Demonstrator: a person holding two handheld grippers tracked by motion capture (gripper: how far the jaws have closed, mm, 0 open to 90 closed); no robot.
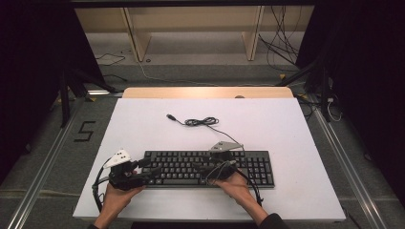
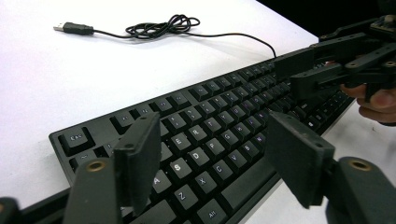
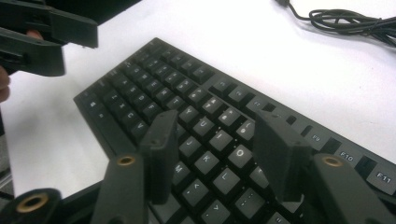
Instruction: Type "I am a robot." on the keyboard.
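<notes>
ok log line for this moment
left gripper: open over black keyboard left end | right gripper: open over its middle | USB cable: loose on white table

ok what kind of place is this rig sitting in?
Looks like a lab or recording bay, not an office: a white table ringed by dark curtains, loose cables on the floor, metal rails alongside, and one keyboard set out.

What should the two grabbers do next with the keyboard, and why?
Probably lower the left gripper a little toward the keys. Both it and the right gripper hover open above the black keyboard, gripping nothing, so pressing looks like the likely next step.
</notes>
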